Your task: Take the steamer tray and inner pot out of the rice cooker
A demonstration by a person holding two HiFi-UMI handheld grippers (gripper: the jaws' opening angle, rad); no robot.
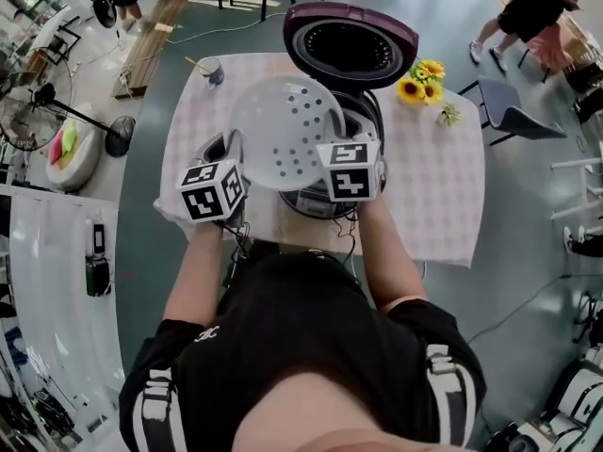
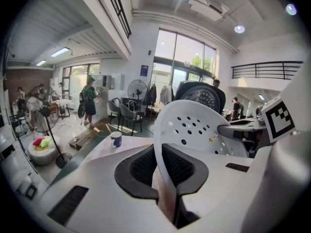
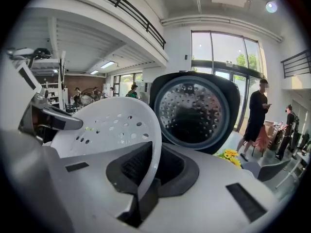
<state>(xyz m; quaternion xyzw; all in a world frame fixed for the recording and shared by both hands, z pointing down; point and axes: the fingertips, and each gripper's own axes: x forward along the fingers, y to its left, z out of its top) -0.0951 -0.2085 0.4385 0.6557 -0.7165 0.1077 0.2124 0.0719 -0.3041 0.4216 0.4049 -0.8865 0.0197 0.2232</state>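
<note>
Pinching the left rim of the white, perforated steamer tray (image 1: 287, 130), the left tool (image 1: 236, 153) has its jaws closed down on the thin plastic. The tray hangs tilted in the air above the rice cooker (image 1: 325, 205), clear of its body and nearer than the raised lid (image 1: 350, 43). On the right rim, the right tool (image 1: 337, 149) is clamped the same way. The first half looks nearly done: the tray is out but not yet set on the counter (image 1: 443, 186). The inner pot, hidden beneath the tray, probably remains to be lifted.
</note>
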